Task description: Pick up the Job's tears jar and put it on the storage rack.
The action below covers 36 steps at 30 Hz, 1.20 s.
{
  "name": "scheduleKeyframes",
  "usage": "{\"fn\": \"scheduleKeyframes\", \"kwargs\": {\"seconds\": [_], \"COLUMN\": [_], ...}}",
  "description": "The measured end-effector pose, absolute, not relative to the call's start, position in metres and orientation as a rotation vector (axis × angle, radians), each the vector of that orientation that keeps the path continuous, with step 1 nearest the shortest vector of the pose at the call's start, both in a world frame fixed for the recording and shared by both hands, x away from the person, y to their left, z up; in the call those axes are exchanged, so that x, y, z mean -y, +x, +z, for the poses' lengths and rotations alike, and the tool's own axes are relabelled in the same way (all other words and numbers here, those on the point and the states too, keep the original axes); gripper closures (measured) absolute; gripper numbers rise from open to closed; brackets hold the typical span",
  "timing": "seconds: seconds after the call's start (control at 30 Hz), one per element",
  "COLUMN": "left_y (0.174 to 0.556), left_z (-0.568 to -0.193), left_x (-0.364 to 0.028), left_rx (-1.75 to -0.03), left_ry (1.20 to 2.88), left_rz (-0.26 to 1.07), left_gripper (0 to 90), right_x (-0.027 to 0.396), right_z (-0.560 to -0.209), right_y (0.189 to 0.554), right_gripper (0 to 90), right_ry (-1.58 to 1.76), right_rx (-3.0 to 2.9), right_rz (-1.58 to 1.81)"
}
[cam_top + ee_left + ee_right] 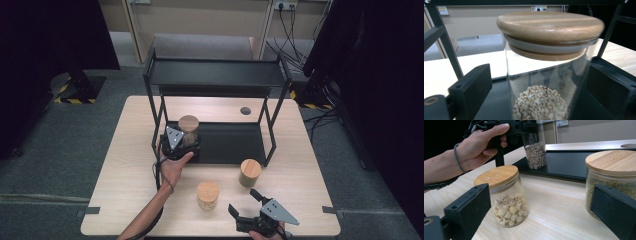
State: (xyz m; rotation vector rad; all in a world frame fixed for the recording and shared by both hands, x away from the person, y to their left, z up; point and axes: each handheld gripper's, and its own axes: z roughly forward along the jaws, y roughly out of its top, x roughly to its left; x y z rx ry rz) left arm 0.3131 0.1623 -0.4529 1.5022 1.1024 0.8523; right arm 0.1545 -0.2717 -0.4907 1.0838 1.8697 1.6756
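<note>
A glass jar (pixel 189 131) with a wooden lid stands on the low black tray (pixel 235 142) of a rack. My left gripper (pixel 176 142) is around it. In the left gripper view the jar (pixel 549 75), partly filled with pale grains, sits between the jaws of the left gripper (pixel 544 82), and a gap shows beside the left jaw, so the gripper is open. My right gripper (pixel 243 199) is open near the table's front edge, with nothing between its jaws. In the right gripper view a hand holds the left gripper (pixel 519 126) at the grain jar (pixel 535 147).
A jar of round white seeds (pixel 207 195) (pixel 504 195) and a jar of greenish contents (pixel 250 172) (pixel 611 177) stand on the wooden table (pixel 130 165) ahead of the right gripper (pixel 542 195). The black rack's upper shelf (pixel 215 72) overhangs the tray. A cable hole (pixel 245 110) lies behind.
</note>
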Motion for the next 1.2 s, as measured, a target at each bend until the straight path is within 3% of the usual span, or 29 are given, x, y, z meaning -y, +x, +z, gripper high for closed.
{"fn": "scheduleKeyframes", "kwargs": {"seconds": [1.2], "left_y": [0.258], "left_z": [-0.444], "left_x": [-0.181], "left_rx": [-0.995], "left_ry": [1.522], "left_rz": [0.794], "left_gripper": [1.8], "right_x": [0.271], "right_z": [-0.491], "right_y": [0.153], "right_gripper": [3.4], "right_ry": [1.086], "right_rx": [-1.862], "right_rz": [1.677]}}
